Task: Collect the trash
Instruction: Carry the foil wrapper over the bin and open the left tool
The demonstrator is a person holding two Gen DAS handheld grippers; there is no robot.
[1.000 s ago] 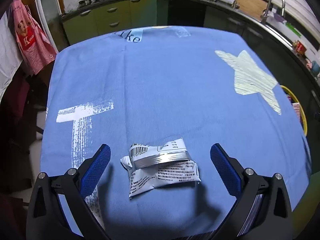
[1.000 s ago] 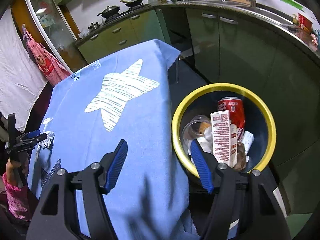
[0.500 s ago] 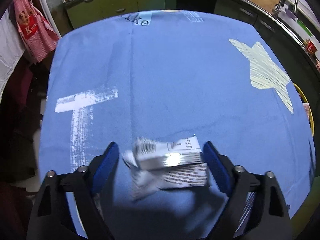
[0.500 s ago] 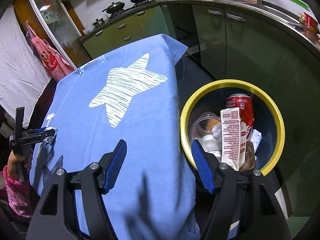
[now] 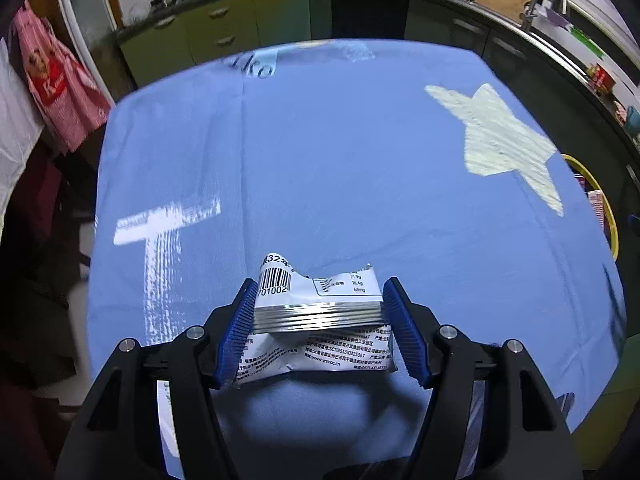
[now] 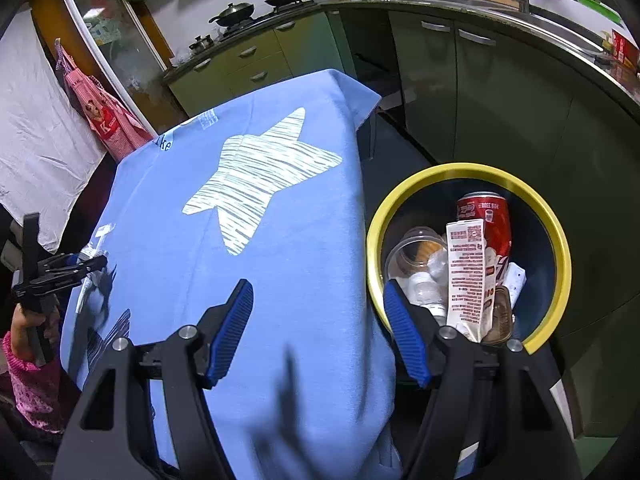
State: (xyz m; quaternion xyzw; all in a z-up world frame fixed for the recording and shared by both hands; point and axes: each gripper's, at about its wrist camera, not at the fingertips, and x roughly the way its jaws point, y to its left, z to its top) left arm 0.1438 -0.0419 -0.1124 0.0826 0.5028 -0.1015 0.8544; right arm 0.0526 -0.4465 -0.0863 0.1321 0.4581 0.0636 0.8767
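A crumpled white and silver snack wrapper [image 5: 320,320] with a barcode sits between the blue pads of my left gripper [image 5: 320,285], just above the blue tablecloth [image 5: 340,160] near its front edge. The jaws are closing and both pads touch the wrapper's sides. In the right wrist view the left gripper [image 6: 60,272] shows at the far left, held by a hand in a pink sleeve. My right gripper [image 6: 318,286] hangs open over the table's right edge, nothing between its fingers, beside the yellow-rimmed bin [image 6: 420,176].
The bin holds a red can [image 6: 486,216], a carton [image 6: 466,276], a clear cup [image 6: 412,248] and other litter; its rim [image 5: 612,224] shows past the table's right side. Green kitchen cabinets [image 6: 480,92] curve behind. A red apron [image 5: 56,84] hangs at left.
The left gripper's jaws have narrowed from wide apart to touching both sides of the wrapper, which now sits crumpled higher between the pads. The right gripper has stayed put.
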